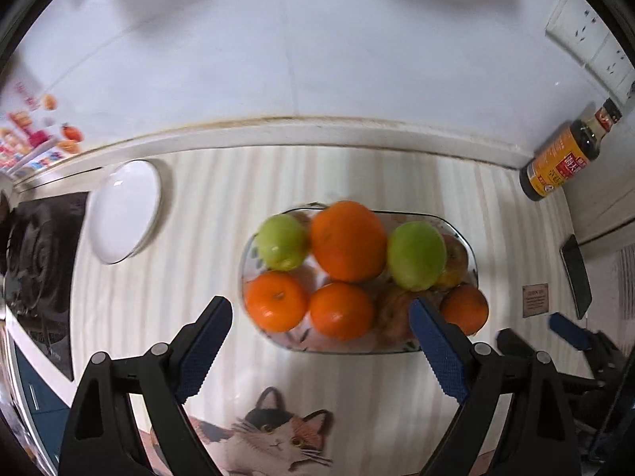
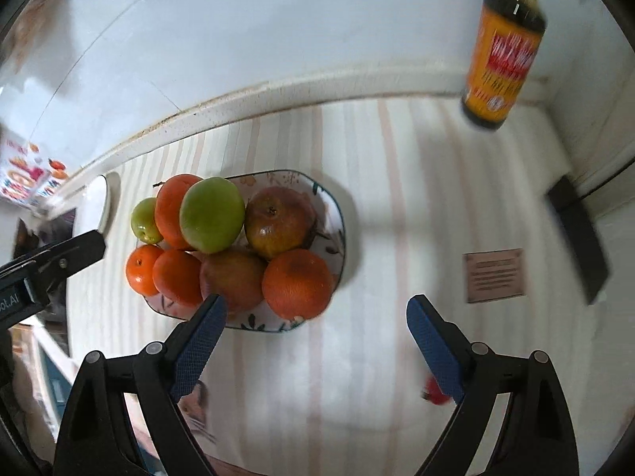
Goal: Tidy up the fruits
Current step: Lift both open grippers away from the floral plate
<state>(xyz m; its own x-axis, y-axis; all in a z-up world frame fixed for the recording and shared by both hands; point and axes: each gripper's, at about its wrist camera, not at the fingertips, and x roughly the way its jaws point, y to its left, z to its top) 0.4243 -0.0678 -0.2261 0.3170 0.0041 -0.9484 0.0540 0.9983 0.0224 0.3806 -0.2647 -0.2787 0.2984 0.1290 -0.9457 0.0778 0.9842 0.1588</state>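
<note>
A patterned fruit plate (image 1: 472, 261) (image 2: 337, 214) sits on the striped mat, piled with oranges (image 1: 348, 241) (image 2: 297, 283), green apples (image 1: 416, 256) (image 2: 212, 214) and reddish apples (image 2: 278, 222). My left gripper (image 1: 321, 319) is open and empty, hovering just in front of the plate's near edge. My right gripper (image 2: 317, 315) is open and empty, near the plate's front right side. The right gripper's blue tip also shows in the left wrist view (image 1: 567, 331).
An empty white plate (image 1: 125, 210) lies left of the fruit, next to a black stove (image 1: 39, 261). A soy sauce bottle (image 1: 563, 154) (image 2: 502, 47) stands at the back right by the wall. A dark phone (image 1: 575, 275) lies at the right.
</note>
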